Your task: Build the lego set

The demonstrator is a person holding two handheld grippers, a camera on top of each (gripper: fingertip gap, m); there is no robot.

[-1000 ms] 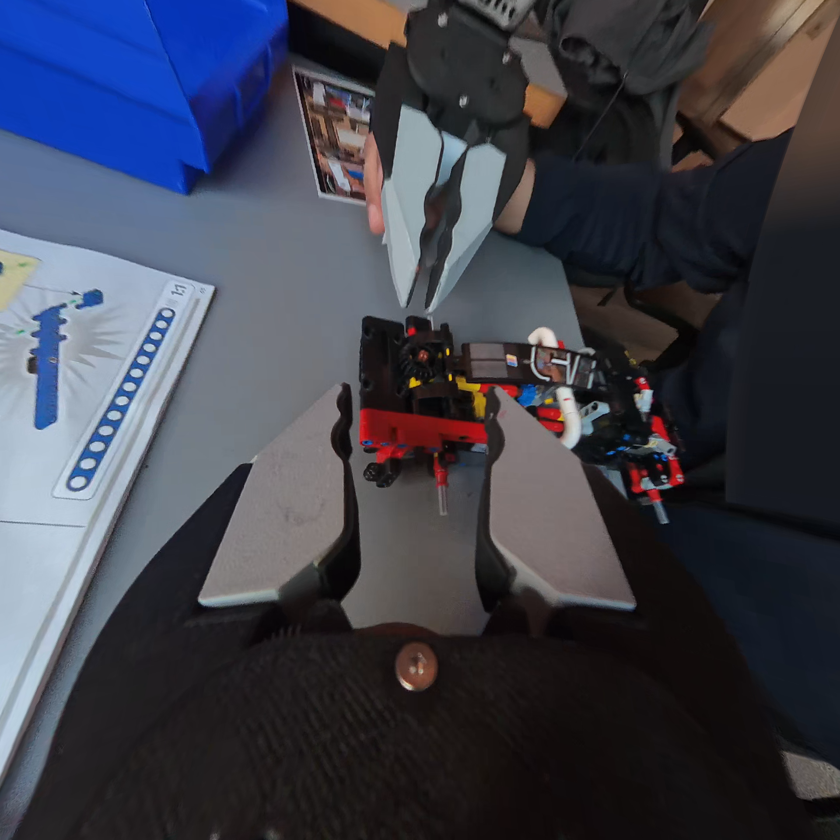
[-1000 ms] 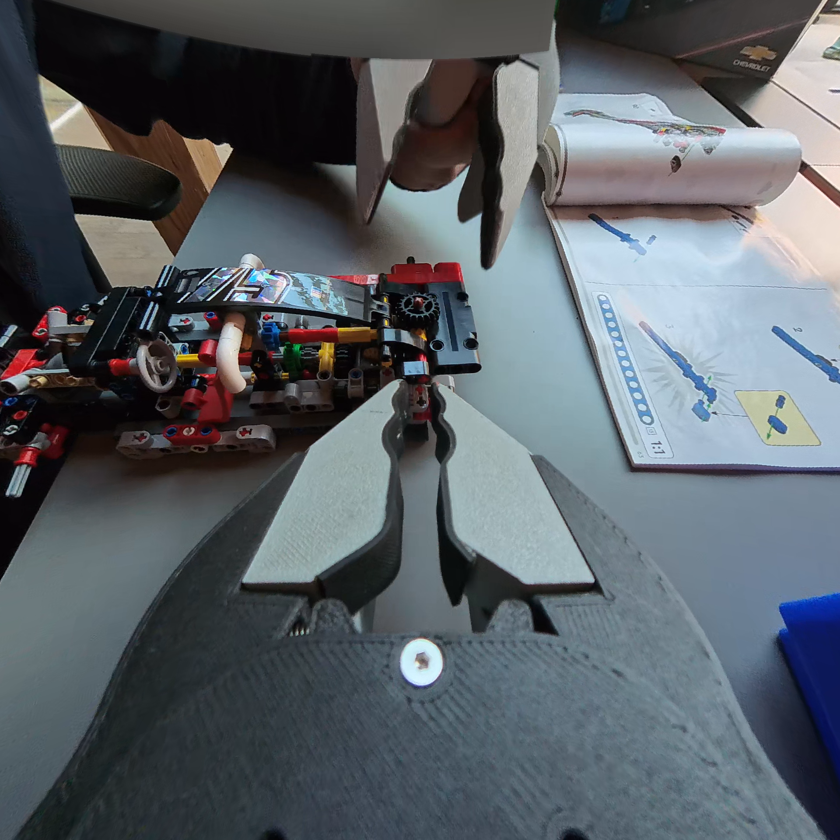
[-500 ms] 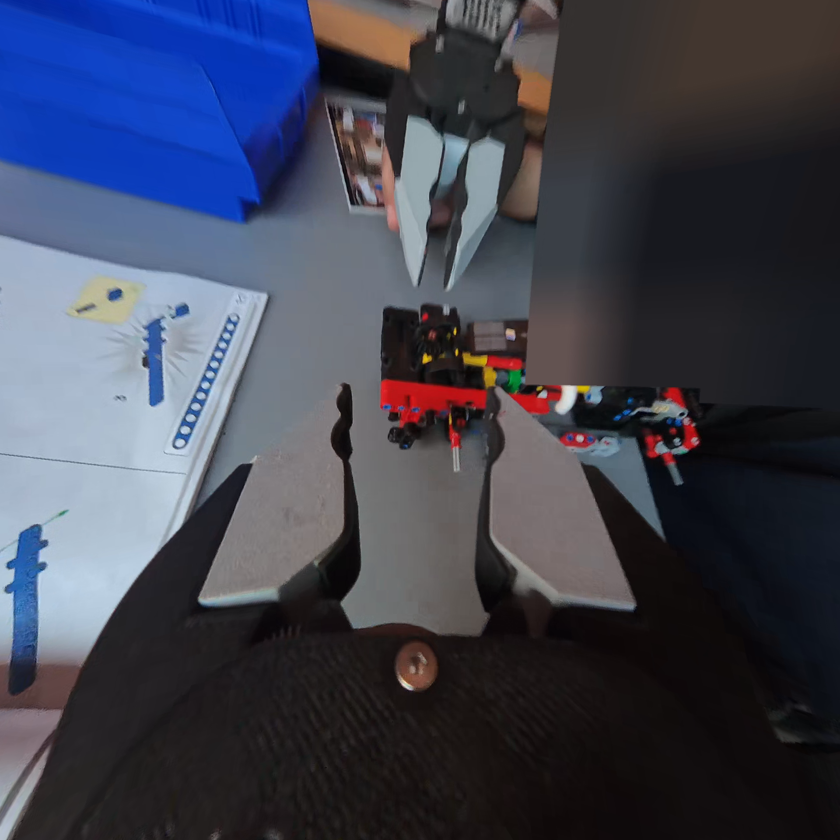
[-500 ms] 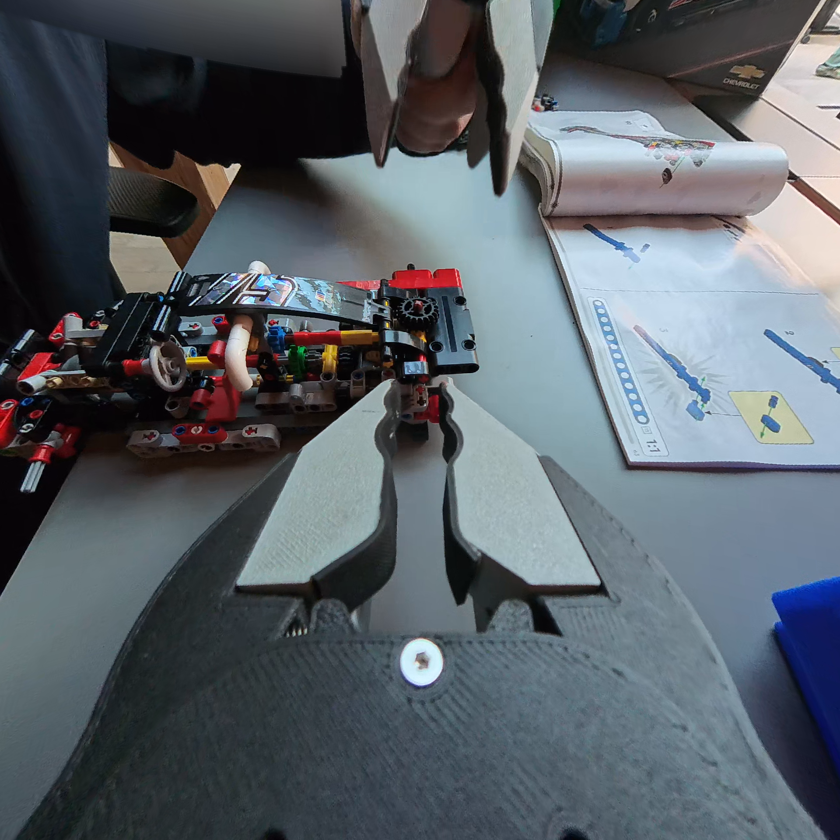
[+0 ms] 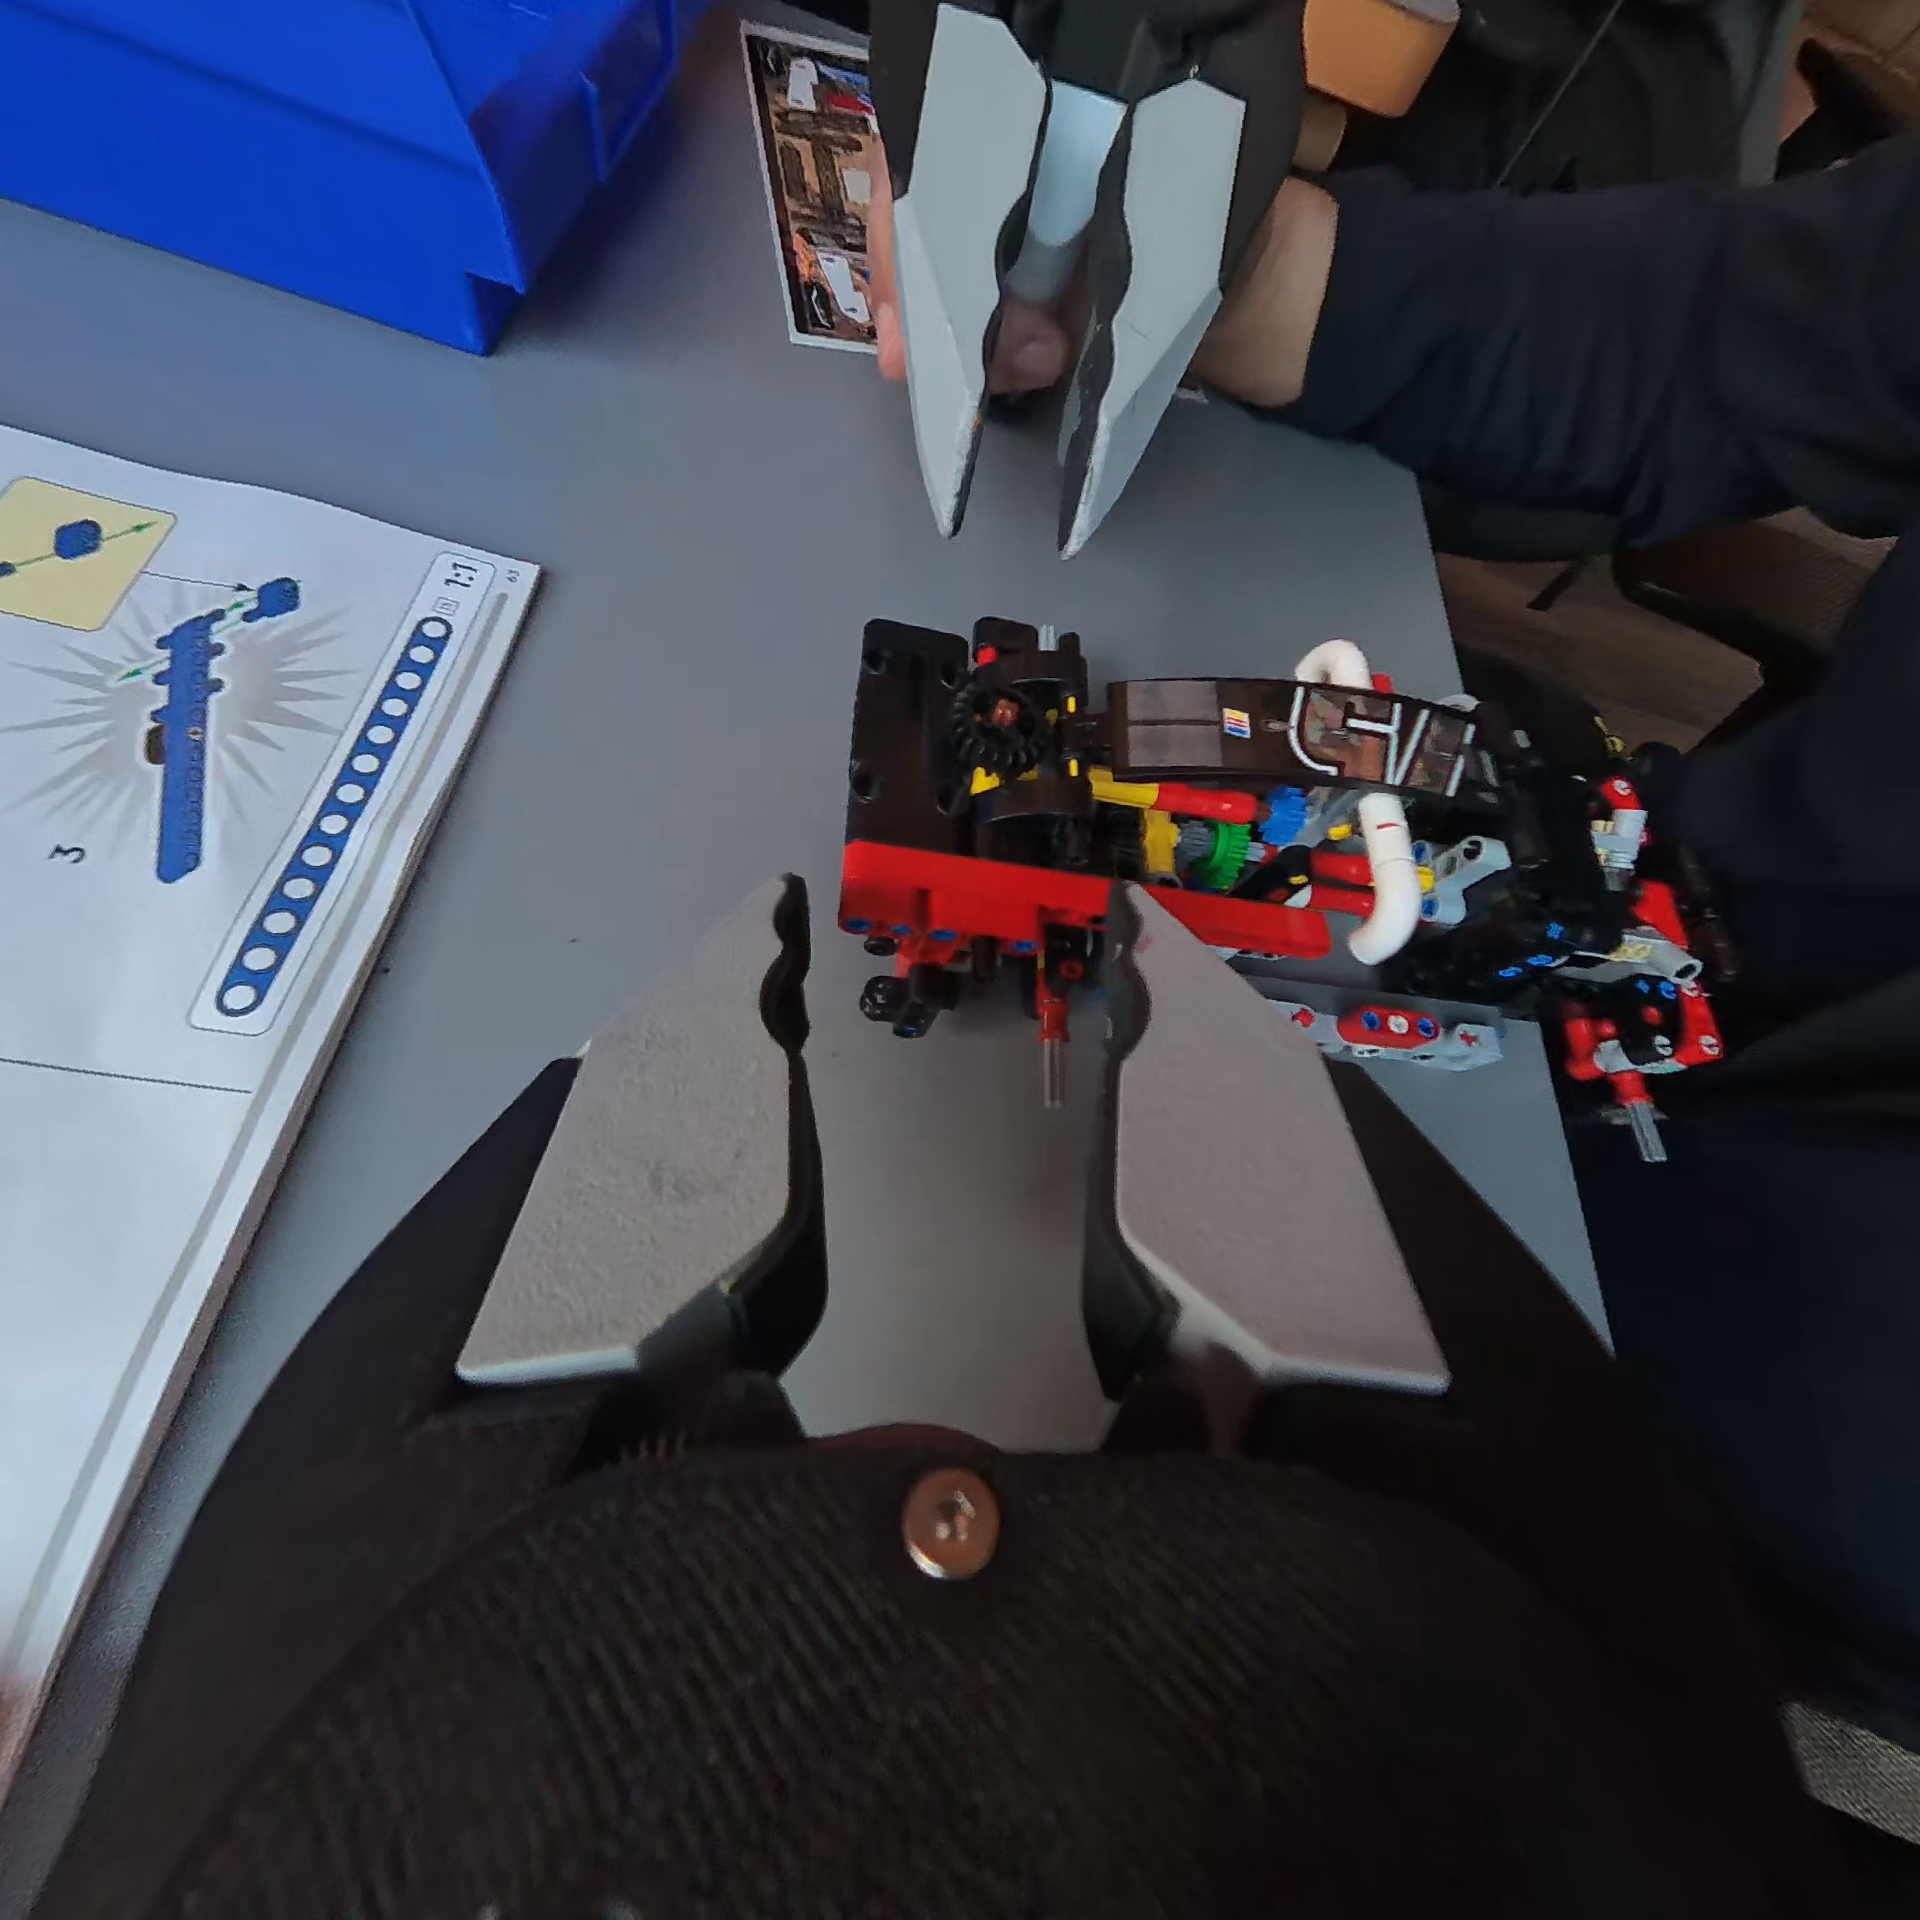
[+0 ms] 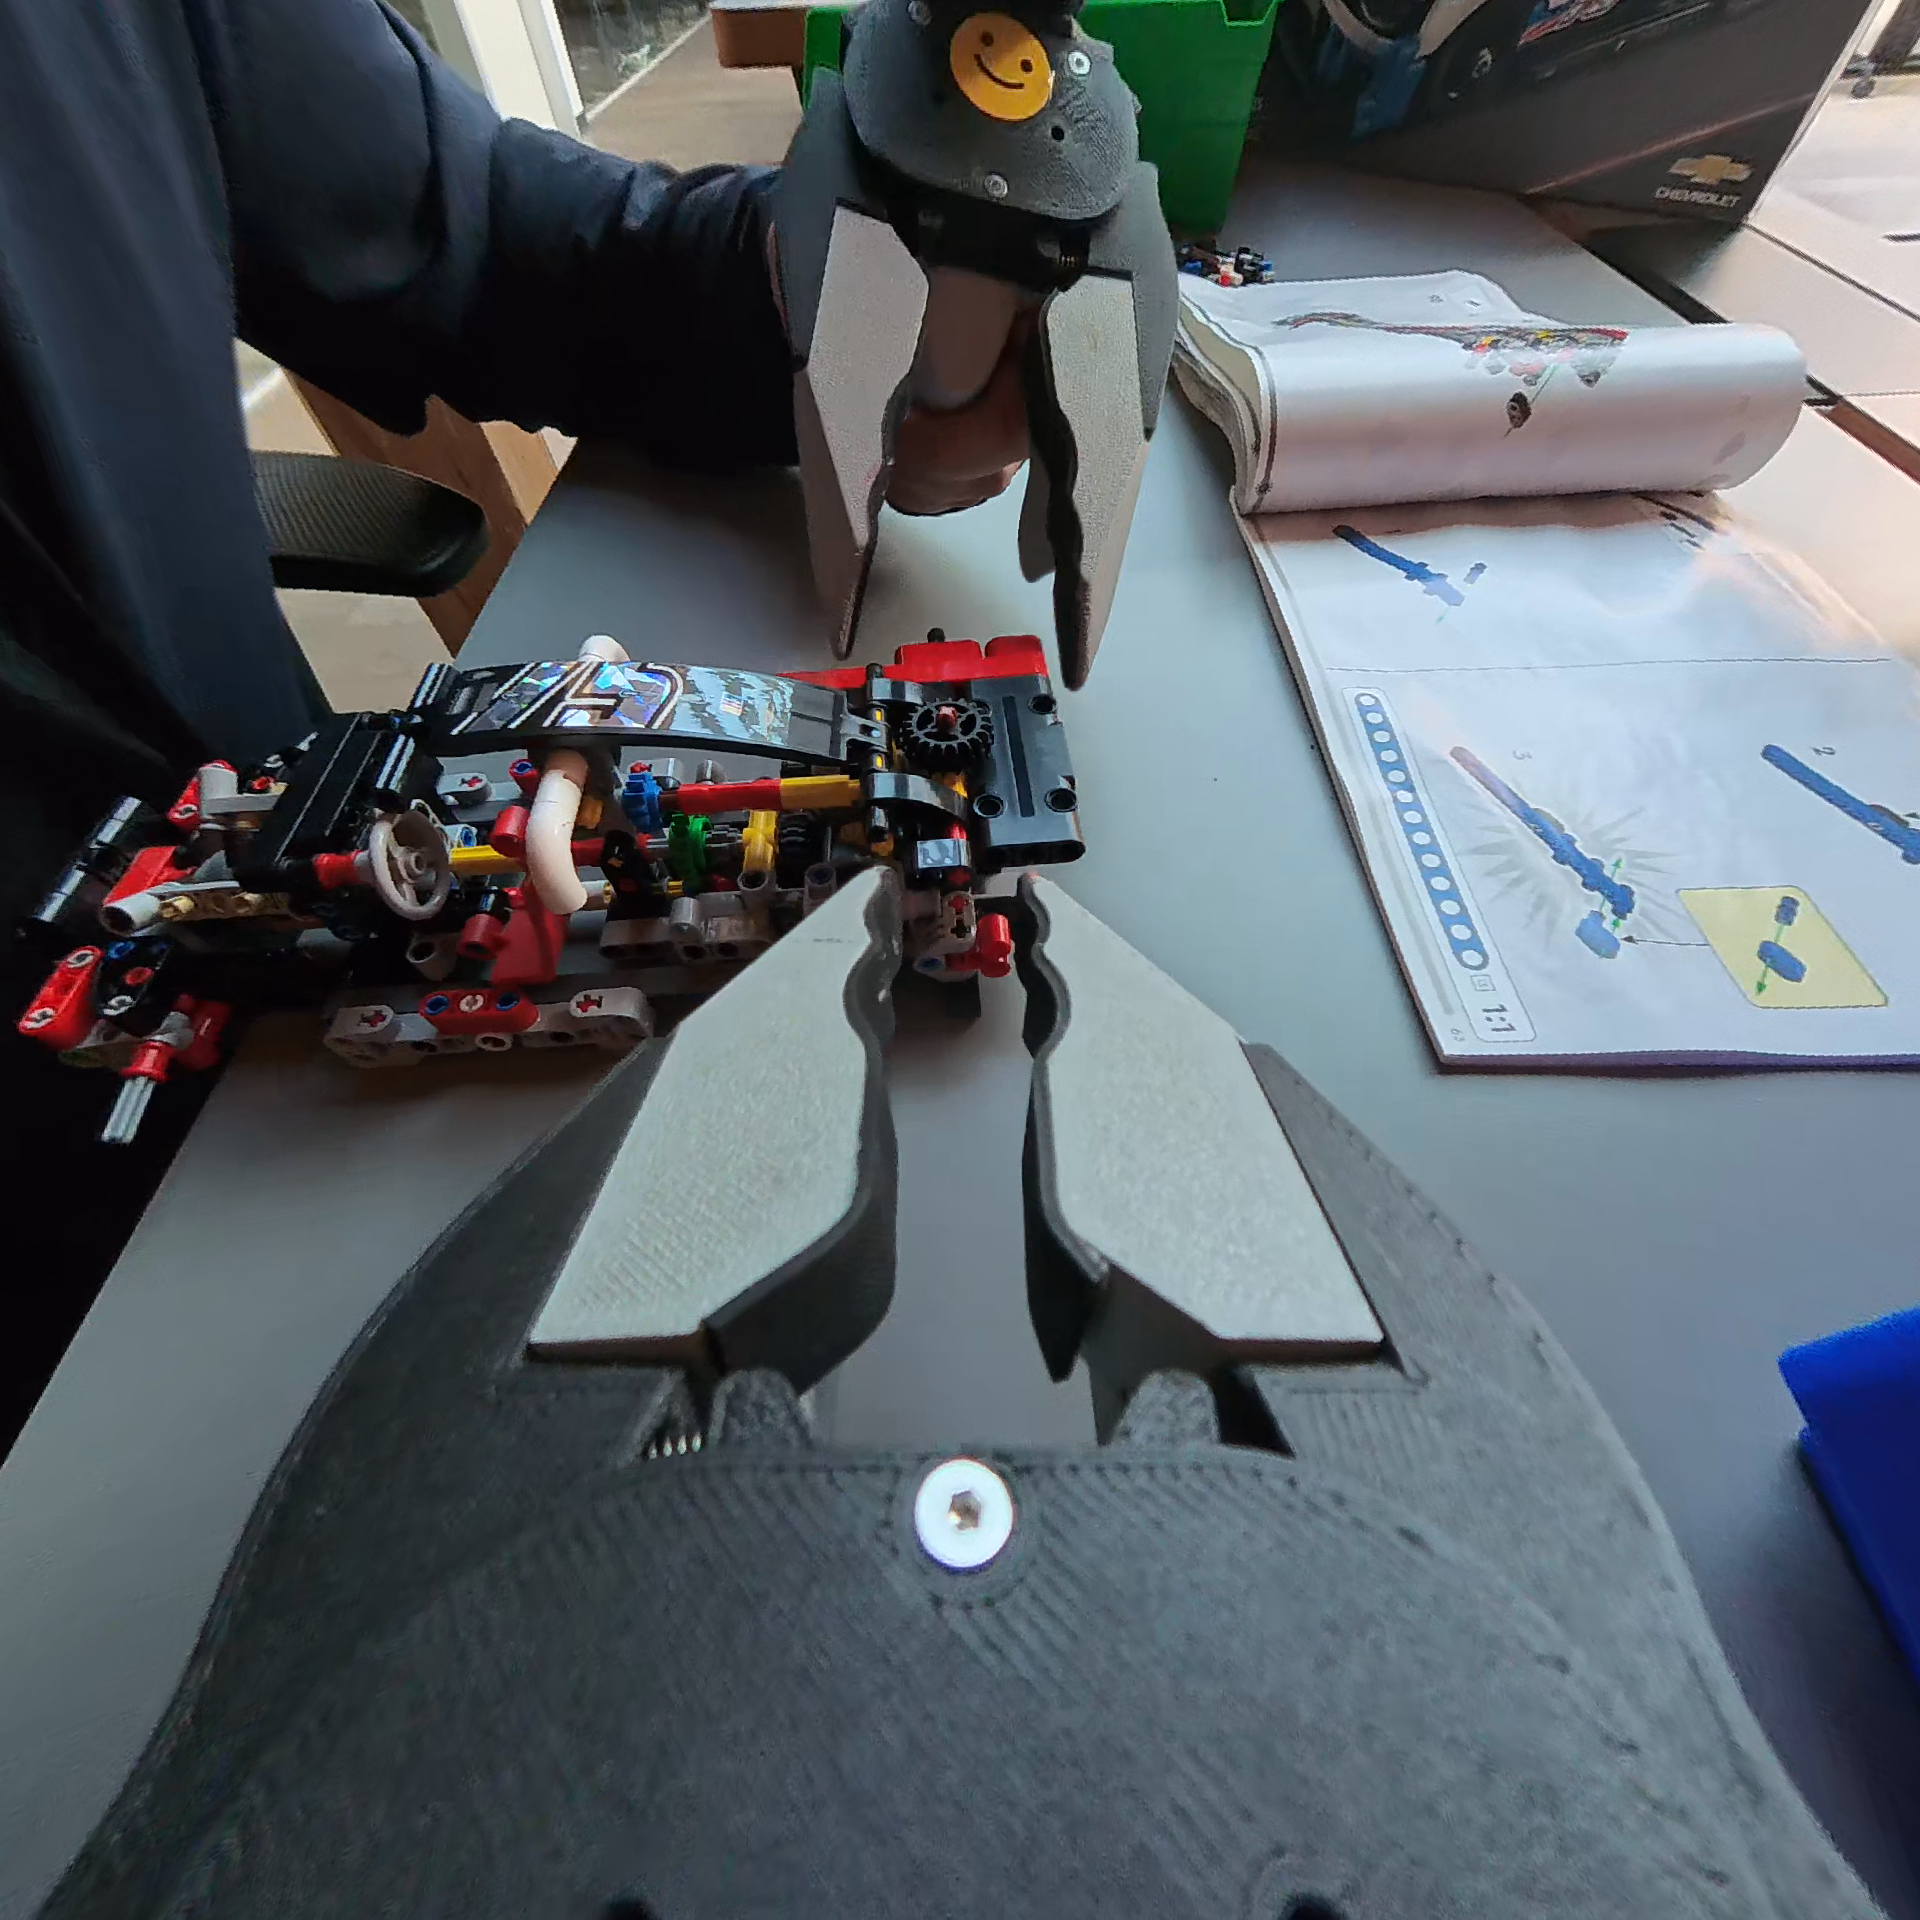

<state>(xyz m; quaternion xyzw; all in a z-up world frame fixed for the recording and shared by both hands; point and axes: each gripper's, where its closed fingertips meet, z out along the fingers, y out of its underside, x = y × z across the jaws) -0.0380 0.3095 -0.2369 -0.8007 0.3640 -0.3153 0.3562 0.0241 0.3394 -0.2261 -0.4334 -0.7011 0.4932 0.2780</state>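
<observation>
My left tool (image 5: 956, 914) is spread wide and holds nothing. It hangs over the near side of the brick car (image 5: 1039, 790) on the grey table (image 5: 675, 623). The car's red side beam and a small axle poking out below it lie in the gap between my fingers. The right fingertip (image 5: 1127, 935) overlaps the beam, and I cannot tell whether it touches. The left fingertip is plainly clear of the car. My right tool (image 6: 951, 894) faces the car from the opposite side with its fingers a little apart and nothing clamped. A small grey-and-red stub on the car's flank sits between the tips with space beside it. From the left wrist this tool hovers at 12 o'clock, just past the car's black end. The car runs off toward 3 o'clock and overhangs the table edge there. An open booklet (image 5: 208, 779) lies at 9 o'clock, a blue bin (image 5: 260, 156) at 11 o'clock, and a picture card (image 5: 821, 187) sits beside the bin.
</observation>
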